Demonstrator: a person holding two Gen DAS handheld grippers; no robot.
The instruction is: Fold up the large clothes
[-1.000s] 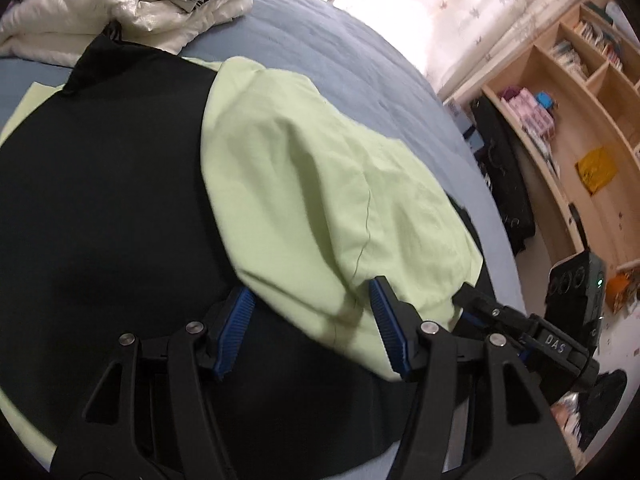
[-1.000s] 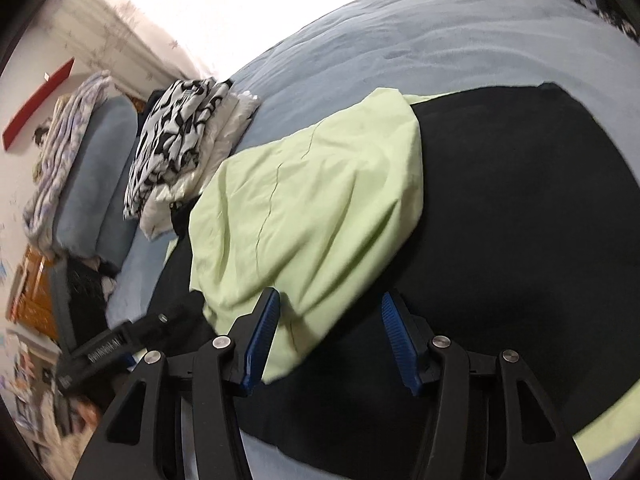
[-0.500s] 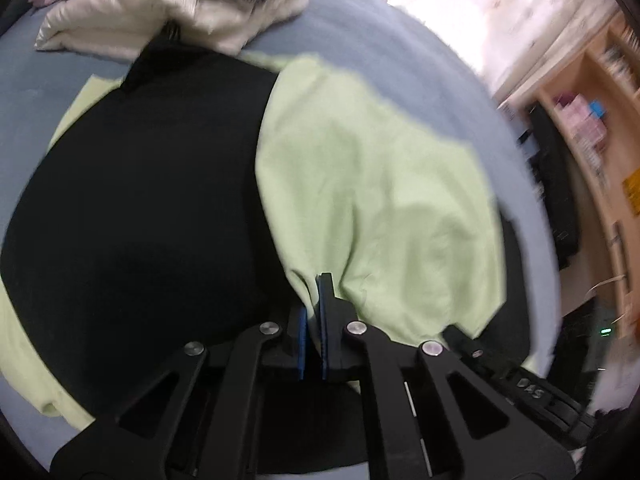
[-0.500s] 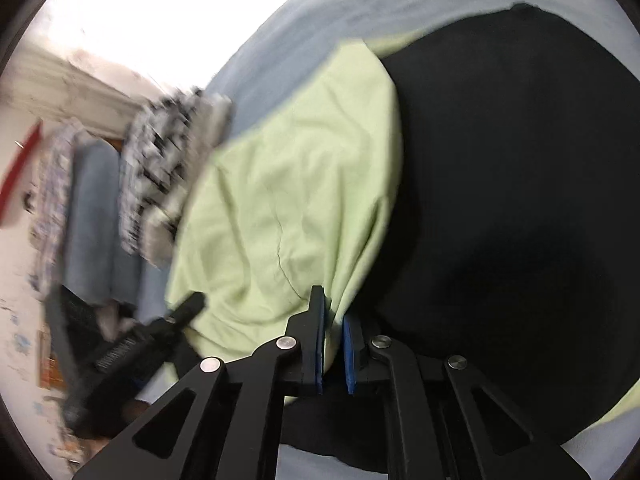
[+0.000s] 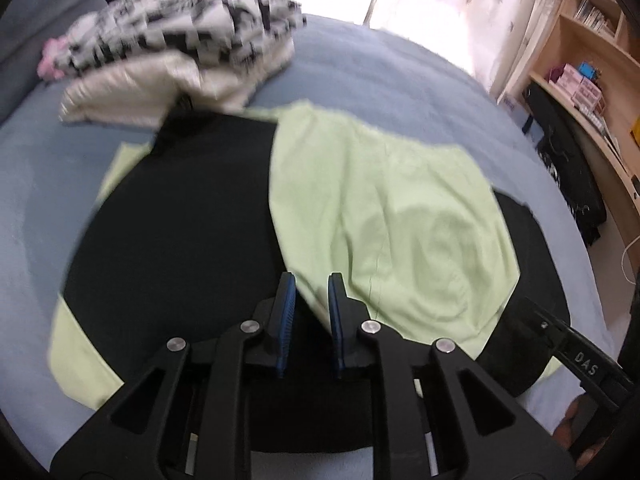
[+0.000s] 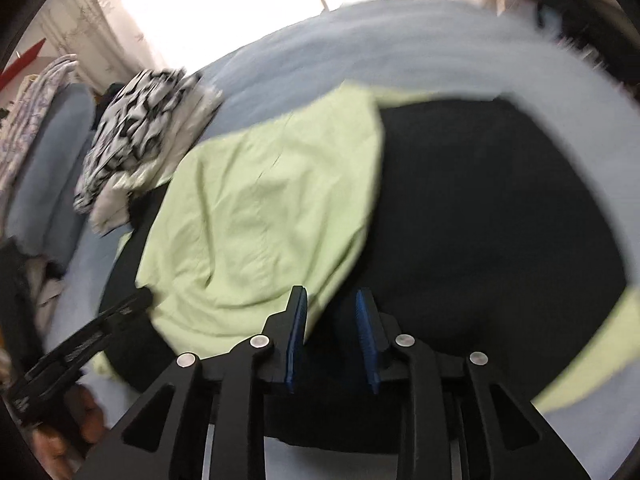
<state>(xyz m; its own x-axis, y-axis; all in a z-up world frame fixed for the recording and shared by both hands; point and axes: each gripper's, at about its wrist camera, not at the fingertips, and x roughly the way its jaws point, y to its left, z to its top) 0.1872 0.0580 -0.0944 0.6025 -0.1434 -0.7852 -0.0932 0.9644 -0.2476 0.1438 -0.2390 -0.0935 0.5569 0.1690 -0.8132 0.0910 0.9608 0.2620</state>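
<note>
A large black garment (image 5: 176, 240) with a pale green lining lies spread on the blue bed (image 5: 372, 68). A green flap (image 5: 392, 216) is folded over its middle. My left gripper (image 5: 311, 288) is partly open, its blue pads astride the near edge of the green flap. In the right wrist view the black garment (image 6: 480, 208) and the green flap (image 6: 264, 200) show again. My right gripper (image 6: 331, 300) is partly open at the flap's near edge. The fabric lies slack between both jaws.
A pile of folded clothes, black-and-white patterned on top (image 5: 180, 40), sits at the bed's far side next to the garment; it also shows in the right wrist view (image 6: 140, 120). A wooden bookshelf (image 5: 592, 40) stands to the right of the bed. A bright window is behind.
Both grippers closed on the green flap's near edge half a second ago; now both have opened partway and pulled back and up. The flap lies flatter over the black garment.
</note>
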